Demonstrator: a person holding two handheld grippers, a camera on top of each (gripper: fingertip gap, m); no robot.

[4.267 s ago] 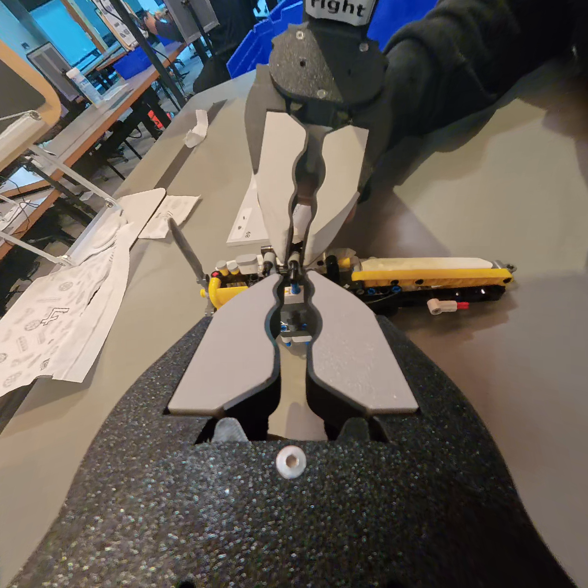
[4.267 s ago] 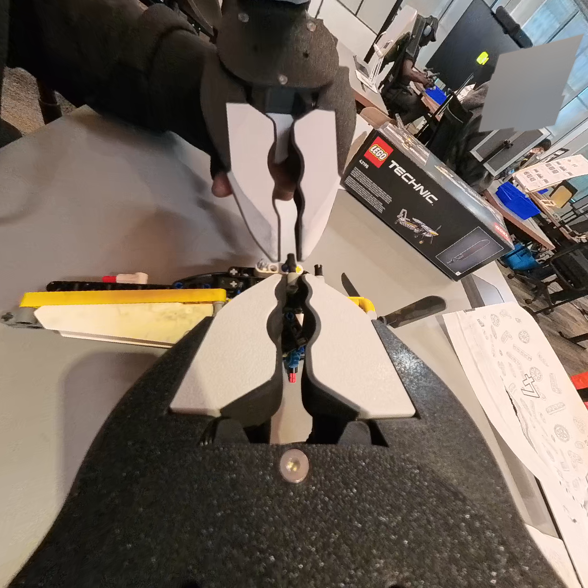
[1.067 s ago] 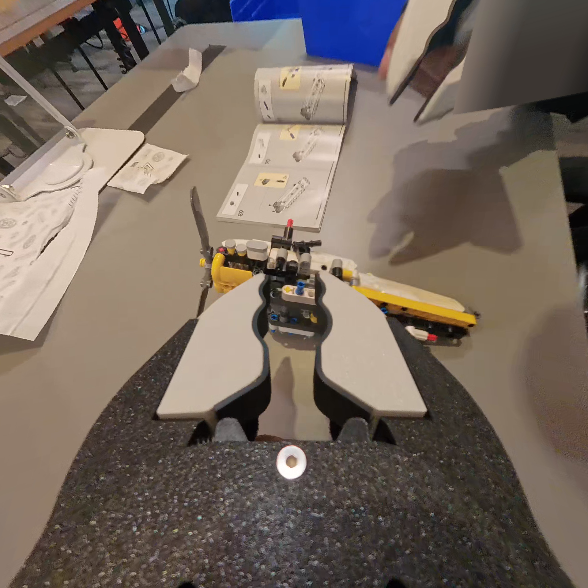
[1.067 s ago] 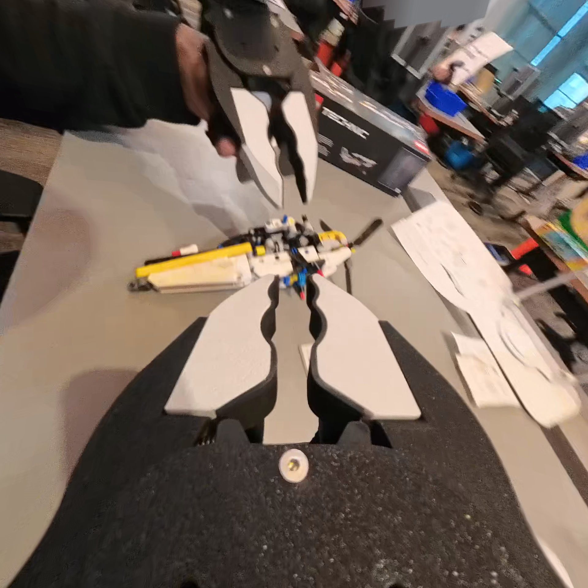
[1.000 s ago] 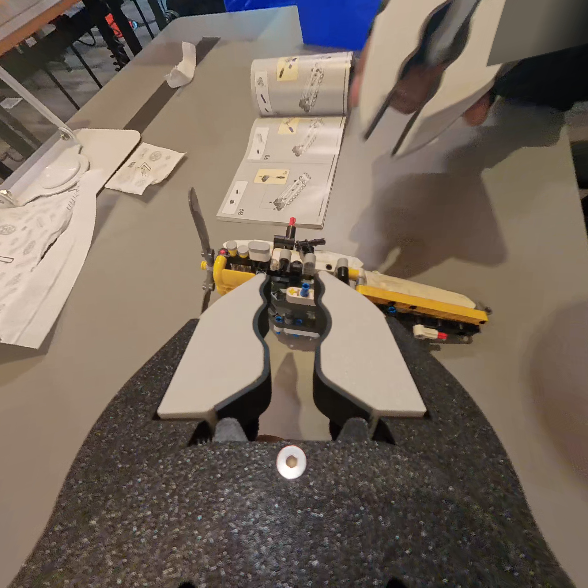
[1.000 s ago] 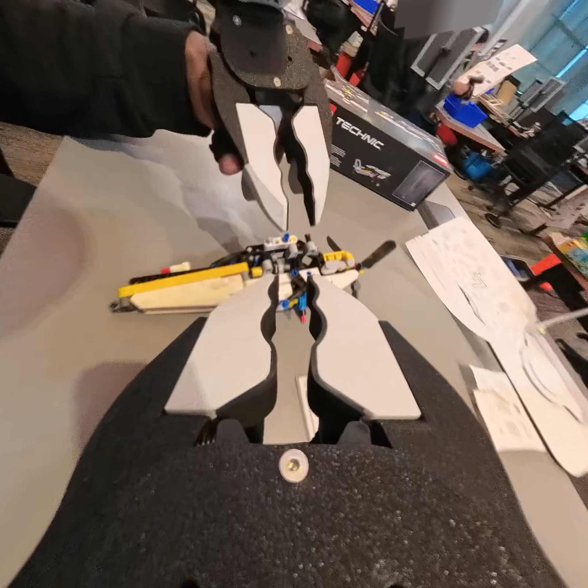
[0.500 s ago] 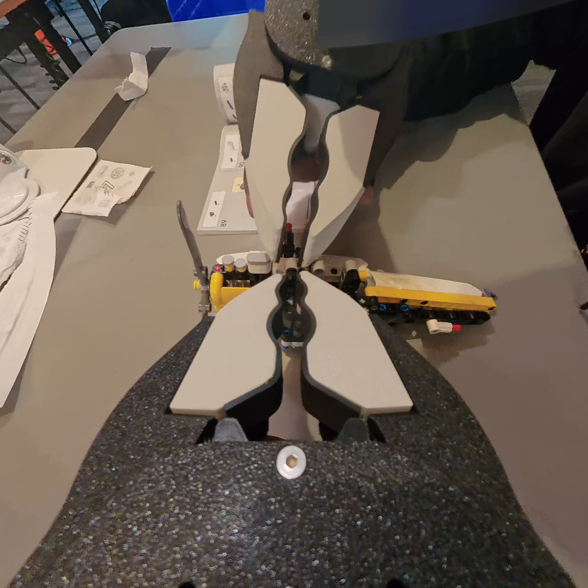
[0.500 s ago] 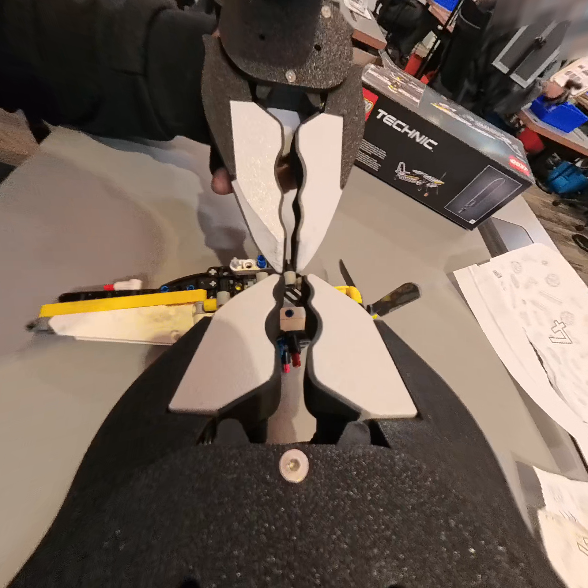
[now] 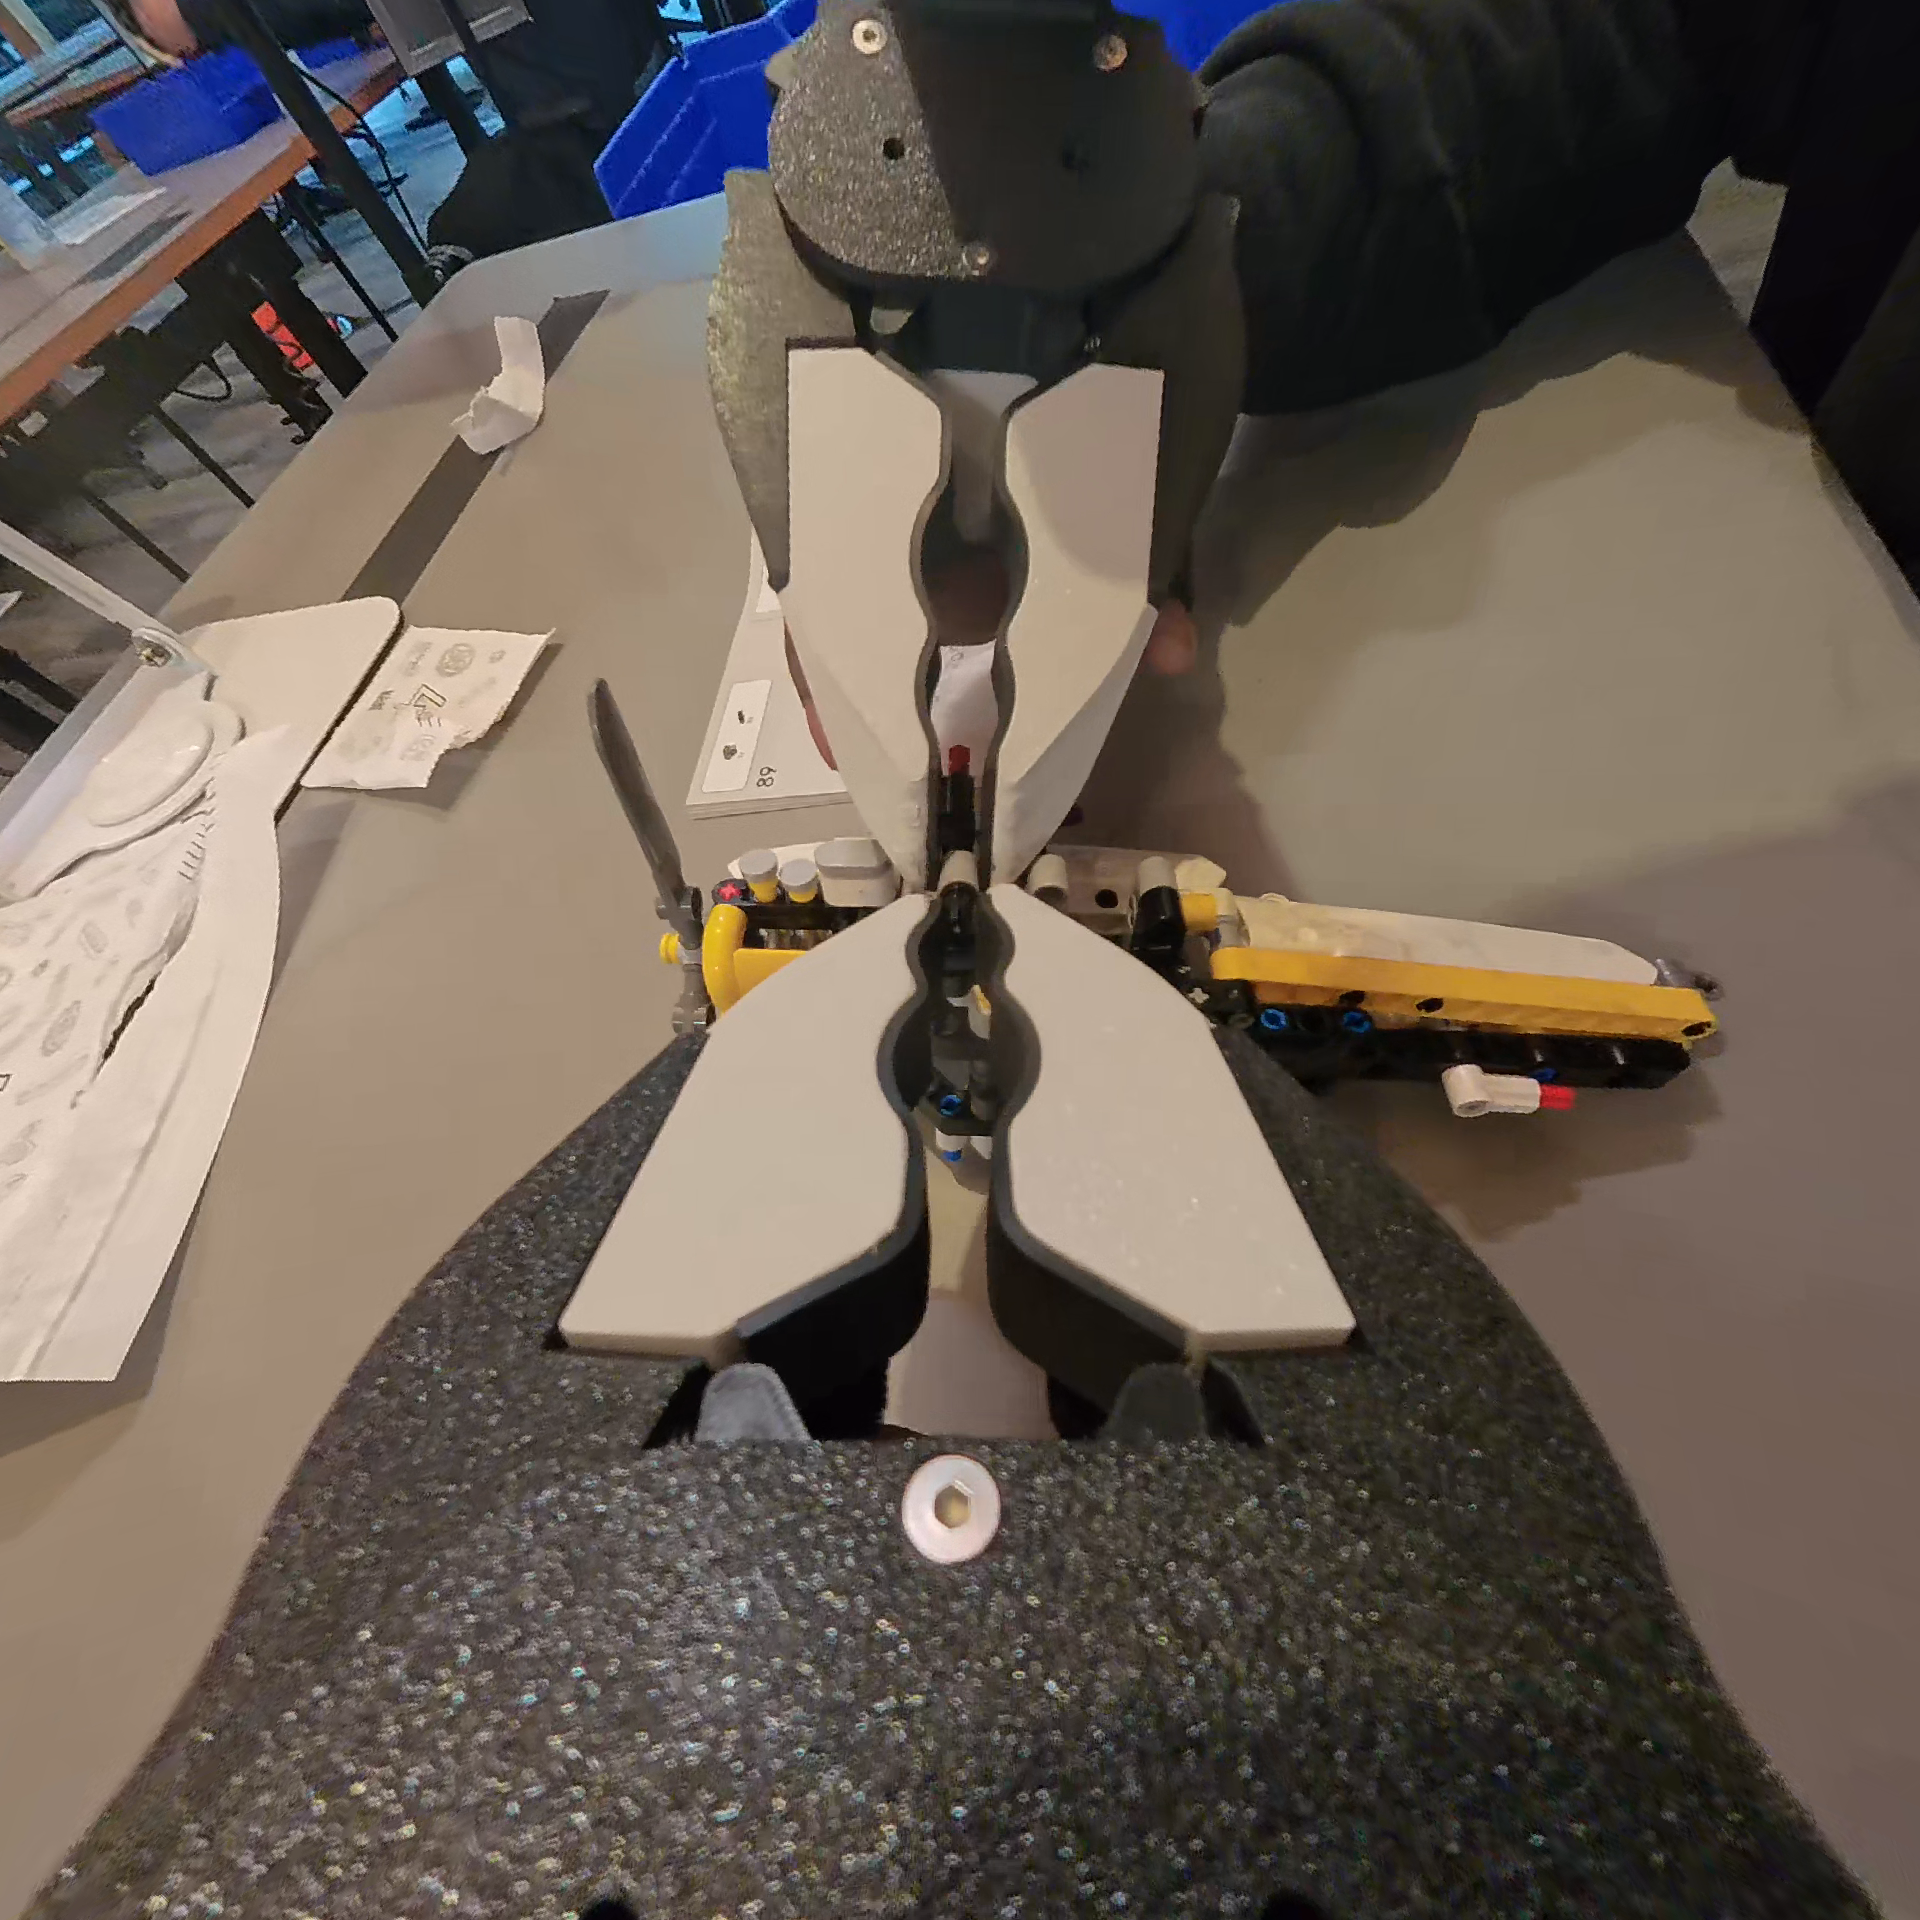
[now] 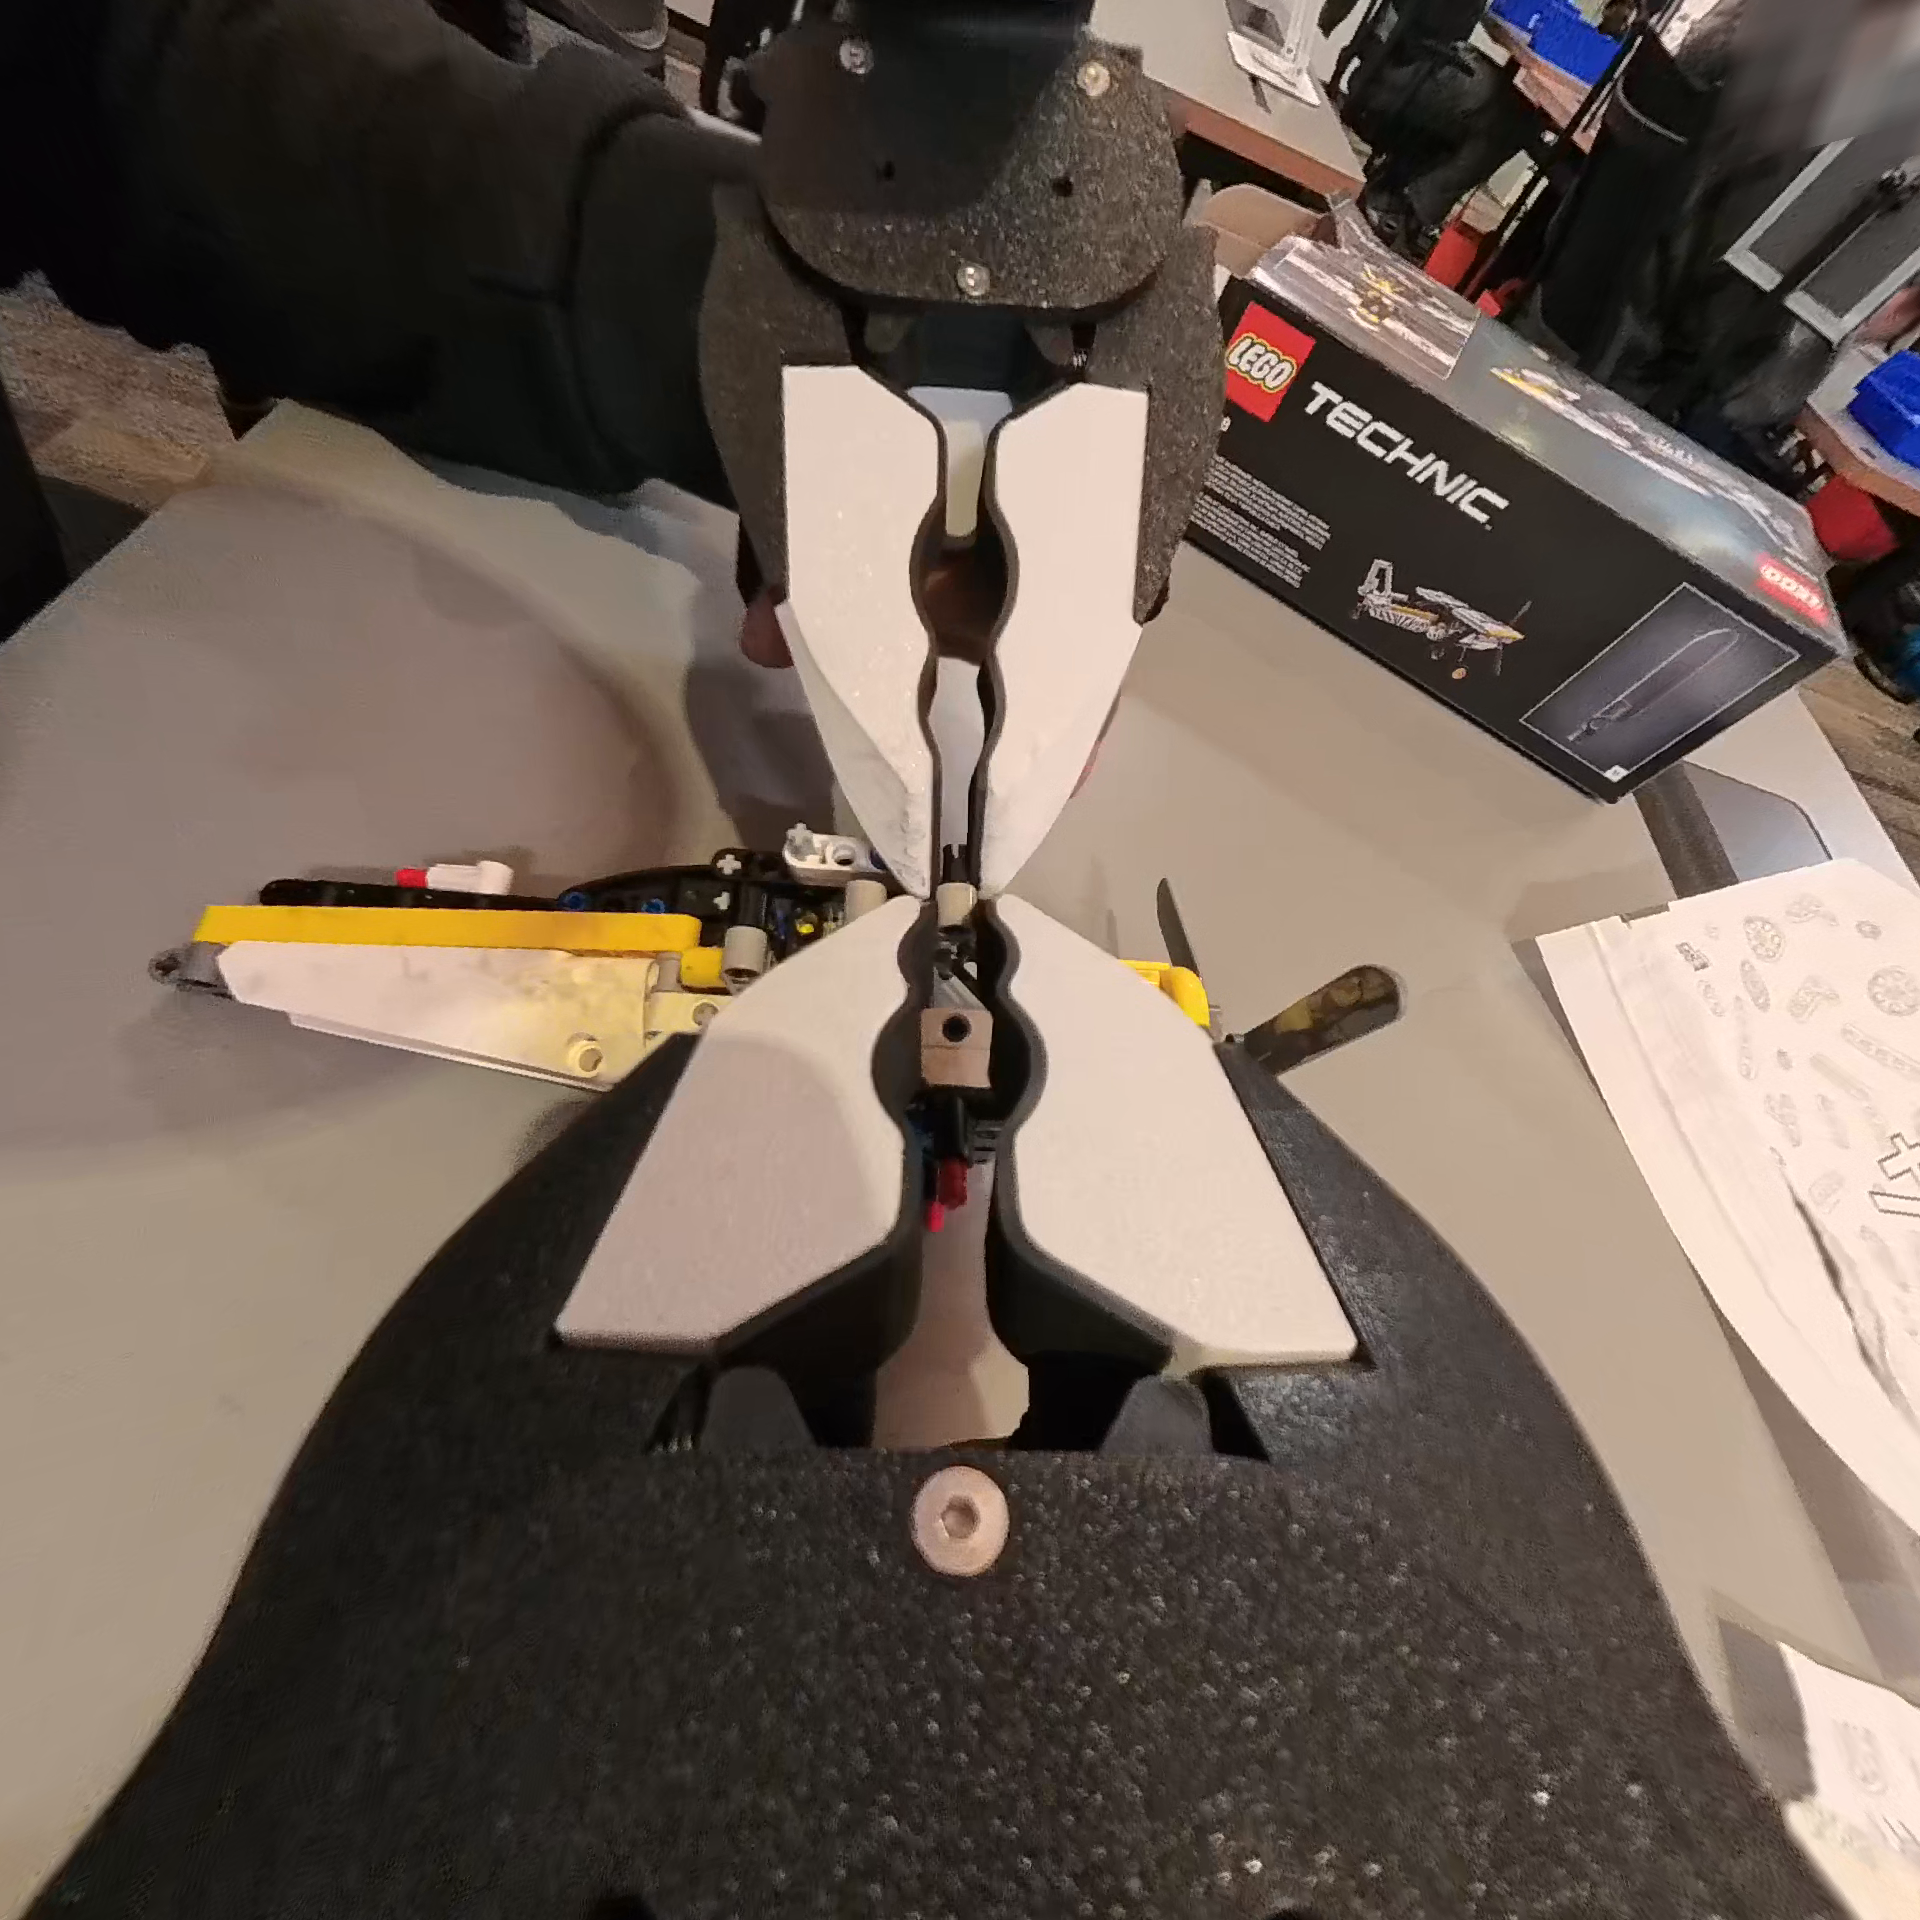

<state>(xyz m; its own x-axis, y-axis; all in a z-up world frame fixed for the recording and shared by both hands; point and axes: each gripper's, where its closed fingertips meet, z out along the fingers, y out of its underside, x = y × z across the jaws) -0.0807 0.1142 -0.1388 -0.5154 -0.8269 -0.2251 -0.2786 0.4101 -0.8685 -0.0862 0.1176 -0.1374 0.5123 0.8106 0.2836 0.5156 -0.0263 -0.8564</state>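
Note:
A yellow, white and black brick-built plane model point(image 9: 1455, 1003) lies on the grey table point(image 9: 1558, 675), and it also shows in the right wrist view point(image 10: 447, 925). My two grippers meet tip to tip over its middle. My left gripper point(image 9: 957, 902) is shut on a black part in the model's middle. My right gripper point(image 10: 954, 906) is shut on a black axle with a red tip point(image 9: 957, 790) that stands up from the model. A small grey bush point(image 10: 953, 898) sits at its fingertips. A dark propeller blade point(image 9: 634, 779) sticks out at the model's nose.
A black set box point(image 10: 1507, 540) lies at the far right. An instruction booklet point(image 9: 764, 748) lies behind the model. Printed paper sheets point(image 9: 104, 1039) lie at the left edge and show in the right wrist view point(image 10: 1766, 1039). A crumpled paper scrap point(image 9: 509, 390) lies farther back. A dark sleeve point(image 9: 1455, 156) reaches in. Both grippers' tips are close together, under 4 cm apart.
My right gripper came down from up high to the model and its fingers closed on the red-tipped axle. My left gripper's fingers narrowed on the model's middle and stayed there.

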